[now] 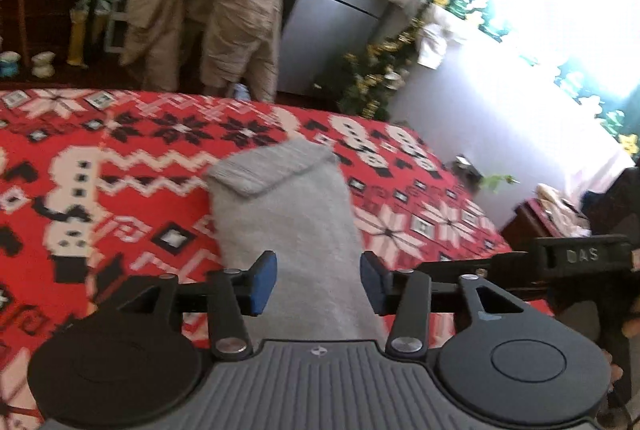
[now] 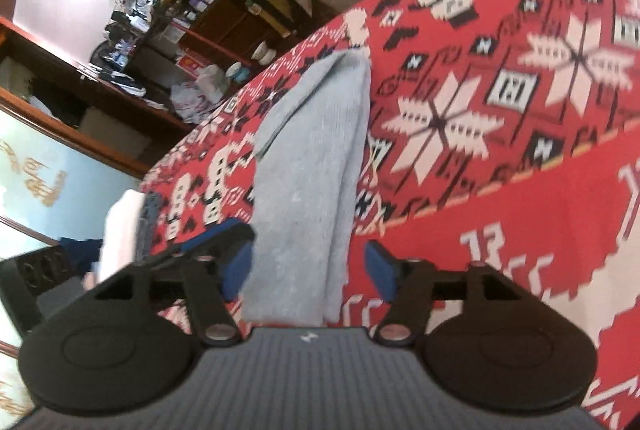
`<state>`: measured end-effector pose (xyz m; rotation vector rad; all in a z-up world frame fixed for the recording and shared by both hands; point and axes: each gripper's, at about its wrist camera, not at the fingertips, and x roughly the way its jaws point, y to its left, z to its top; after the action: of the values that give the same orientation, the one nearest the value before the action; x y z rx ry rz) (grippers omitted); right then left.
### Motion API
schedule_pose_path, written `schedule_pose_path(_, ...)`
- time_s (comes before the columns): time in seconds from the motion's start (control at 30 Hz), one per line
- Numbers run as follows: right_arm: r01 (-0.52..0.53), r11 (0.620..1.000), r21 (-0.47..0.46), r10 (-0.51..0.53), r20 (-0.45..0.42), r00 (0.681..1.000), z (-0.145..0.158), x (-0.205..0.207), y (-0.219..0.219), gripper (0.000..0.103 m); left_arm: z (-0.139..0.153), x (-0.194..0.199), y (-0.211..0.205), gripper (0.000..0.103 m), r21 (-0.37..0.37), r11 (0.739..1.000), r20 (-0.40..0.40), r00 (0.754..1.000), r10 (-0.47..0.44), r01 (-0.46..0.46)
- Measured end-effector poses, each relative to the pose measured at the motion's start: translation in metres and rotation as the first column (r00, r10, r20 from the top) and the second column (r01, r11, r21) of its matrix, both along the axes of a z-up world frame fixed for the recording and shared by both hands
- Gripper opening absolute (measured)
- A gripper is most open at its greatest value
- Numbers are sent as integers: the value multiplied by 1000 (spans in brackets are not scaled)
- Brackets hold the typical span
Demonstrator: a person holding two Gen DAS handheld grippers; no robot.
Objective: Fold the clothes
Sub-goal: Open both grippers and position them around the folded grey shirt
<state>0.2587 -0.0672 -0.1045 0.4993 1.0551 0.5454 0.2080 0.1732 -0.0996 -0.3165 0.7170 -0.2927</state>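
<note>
Left gripper [image 1: 318,284] astride grey sock [image 1: 288,214]

One grey sock [image 1: 280,222] lies on one red patterned blanket [image 1: 120,190]. Two tools: left [image 1: 318,282] and right [image 2: 310,268]. Far off, one beige garment [image 1: 208,6] and one grey fridge [image 1: 332,10].

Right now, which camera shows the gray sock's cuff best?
The left wrist view: the sock lies flat on the red blanket, its ribbed cuff facing the camera. The right wrist view shows the sock bunched and tapering, its far end folded over, with no clear ribbing.
</note>
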Motion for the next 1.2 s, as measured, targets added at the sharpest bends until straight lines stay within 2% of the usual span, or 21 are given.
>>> schedule_pose_path(0.1, 24, 998, -53, -22, 39, 999, 3, 2, 3, 94, 2, 1, 4, 54, 38, 999, -16, 999, 39, -39)
schedule_pose_path(0.27, 69, 980, -185, -50, 104, 993, 7, 4, 20, 102, 4, 2, 11, 55, 123, 984, -59, 988, 140, -132)
schedule_pose_path(0.33, 76, 969, -235, -43, 143, 989, 7, 3, 27, 102, 4, 2, 14, 57, 164, 973, -65, 982, 178, -166)
schedule_pose_path(0.43, 100, 948, -302, -43, 187, 981, 7, -1, 33, 102, 3, 2, 14, 63, 275, 936, -66, 967, 247, -220)
schedule_pose_path(0.53, 122, 926, -357, -43, 223, 974, 7, -4, 36, 102, 4, 3, 13, 65, 325, 919, -69, 963, 259, -224)
schedule_pose_path(0.7, 235, 868, -438, -102, 305, 947, 12, -8, 41, 102, 4, 6, 10, 71, 402, 887, -75, 958, 278, -227)
schedule_pose_path(0.8, 263, 864, -429, -99, 367, 925, 19, -13, 39, 102, 5, 7, 8, 73, 446, 866, -77, 954, 290, -227)
schedule_pose_path(0.87, 259, 867, -425, -91, 377, 922, 23, -14, 37, 102, 9, 10, 9, 78, 457, 861, -64, 957, 282, -223)
schedule_pose_path(0.93, 236, 855, -462, -59, 365, 929, 27, -12, 38, 102, 14, 13, 10, 78, 466, 857, -50, 960, 274, -220)
schedule_pose_path(1.03, 200, 828, -525, 9, 369, 930, 35, -9, 43, 102, 21, 14, 14, 78, 428, 858, -49, 941, 336, -284)
schedule_pose_path(1.1, 194, 818, -542, 37, 386, 922, 41, -9, 45, 102, 24, 16, 20, 79, 362, 888, -77, 941, 331, -283)
schedule_pose_path(1.2, 208, 798, -566, 50, 405, 913, 48, -6, 49, 102, 27, 24, 22, 80, 336, 910, -103, 952, 290, -241)
